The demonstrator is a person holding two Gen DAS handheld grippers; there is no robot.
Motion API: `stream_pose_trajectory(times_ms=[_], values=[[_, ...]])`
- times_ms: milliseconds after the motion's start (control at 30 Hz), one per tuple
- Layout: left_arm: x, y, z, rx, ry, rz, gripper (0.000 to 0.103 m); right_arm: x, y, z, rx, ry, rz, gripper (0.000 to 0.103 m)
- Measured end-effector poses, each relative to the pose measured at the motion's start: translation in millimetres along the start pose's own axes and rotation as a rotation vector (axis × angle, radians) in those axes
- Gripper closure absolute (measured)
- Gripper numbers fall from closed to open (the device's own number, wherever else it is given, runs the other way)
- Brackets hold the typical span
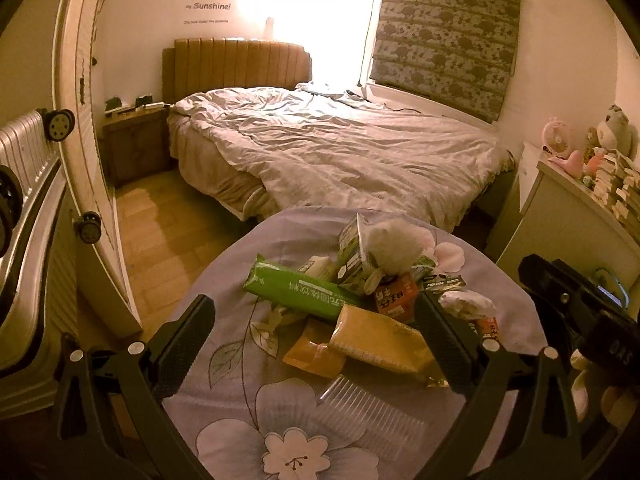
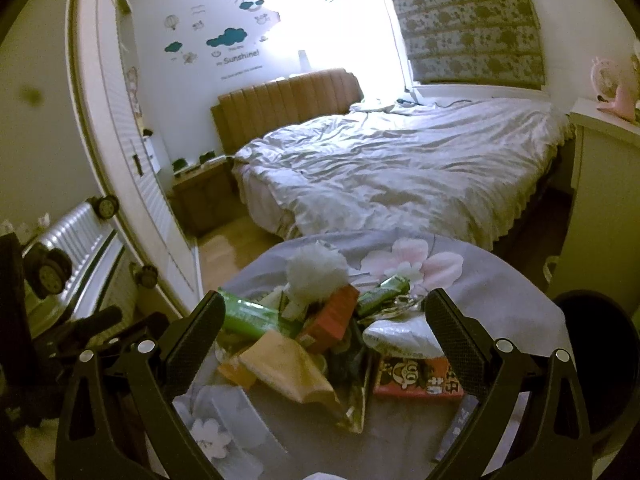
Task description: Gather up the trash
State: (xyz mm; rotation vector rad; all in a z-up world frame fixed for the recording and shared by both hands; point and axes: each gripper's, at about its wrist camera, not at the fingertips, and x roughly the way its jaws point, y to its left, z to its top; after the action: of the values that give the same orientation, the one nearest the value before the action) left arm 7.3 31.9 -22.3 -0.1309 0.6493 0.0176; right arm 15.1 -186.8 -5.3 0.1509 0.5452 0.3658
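Note:
A pile of trash lies on a round table with a floral cloth (image 1: 224, 344). It holds a long green wrapper (image 1: 296, 290), a yellow packet (image 1: 380, 342), an orange-red carton (image 1: 394, 296), a white fluffy wad (image 1: 390, 242) and a clear plastic tray (image 1: 372, 420). My left gripper (image 1: 316, 344) is open and empty, its fingers either side of the yellow packet. My right gripper (image 2: 326, 344) is open and empty above the pile, over the yellow packet (image 2: 288, 366), the red box (image 2: 336, 318), a red printed packet (image 2: 416, 378) and the green wrapper (image 2: 248, 314).
An unmade bed (image 1: 340, 148) stands beyond the table. A silver suitcase (image 1: 28, 184) and a white wardrobe (image 1: 84, 80) are on the left. A white dresser (image 1: 568, 220) with books and toys is on the right. A dark round bin (image 2: 600, 360) sits right of the table.

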Motion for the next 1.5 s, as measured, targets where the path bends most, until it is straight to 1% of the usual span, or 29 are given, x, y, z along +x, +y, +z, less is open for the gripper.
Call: stream_pose_trajectory(times_ms=[400,1033,1500], values=[[4,3,-2,-0.006,0.006,0.003,0.005,2,-2,-6,0.002,0.009,0.0,0.004],[4,4,-3,-0.009,0.006,0.003,0.005,2,0,-5,0.001,0.013,-0.002,0.004],[9,9,-7,-0.015,0.019,0.011,0.005,10,-3,-6,0.002,0.032,-0.002,0.004]])
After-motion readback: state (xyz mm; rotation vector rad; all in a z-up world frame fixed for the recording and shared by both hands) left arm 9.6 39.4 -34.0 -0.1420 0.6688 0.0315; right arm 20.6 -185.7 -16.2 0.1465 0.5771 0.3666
